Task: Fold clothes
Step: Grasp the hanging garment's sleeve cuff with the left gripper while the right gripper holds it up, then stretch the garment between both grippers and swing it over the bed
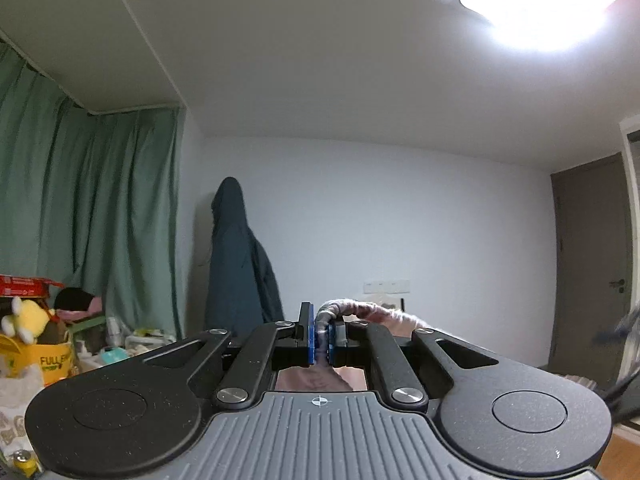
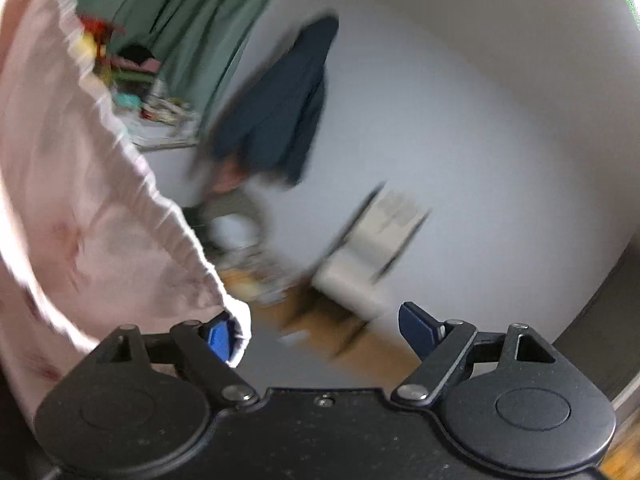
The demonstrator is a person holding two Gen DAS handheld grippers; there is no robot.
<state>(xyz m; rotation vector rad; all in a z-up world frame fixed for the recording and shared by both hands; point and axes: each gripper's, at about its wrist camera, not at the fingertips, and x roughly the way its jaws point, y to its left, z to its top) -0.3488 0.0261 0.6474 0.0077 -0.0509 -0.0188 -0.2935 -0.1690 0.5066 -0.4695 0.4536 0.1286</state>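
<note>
Pink cloth, pale with small reddish marks, gathered elastic-looking hem along one edge. I see the garment (image 2: 76, 216) filling the left side of the right wrist view, hanging in the air, not lying on anything I can see.

Left hand-held gripper (image 1: 320, 340): blue pads nearly together, pinching a bunched fold of the garment (image 1: 360, 312). Cloth loops up over the right pad and trails off right; more of it shows below through the gap in the linkage.

Right hand-held gripper (image 2: 320, 336): spread wide, nothing between the pads. Corner of the garment drapes against the left pad (image 2: 218, 338), touching it but not clamped. Right pad (image 2: 420, 330) is bare.

Orientation in the right view: the hem runs diagonally from upper left down to the lower centre, ending at that left pad. Long axis follows the same diagonal. Cannot tell which end is waist or leg, or what kind of garment it is.

Right view is heavily motion-blurred. Background: green curtain (image 1: 80, 208), dark coat (image 1: 240, 264) hanging by the white wall (image 1: 420, 220), door (image 1: 592, 264) far right, ceiling light (image 1: 540, 0) on.
</note>
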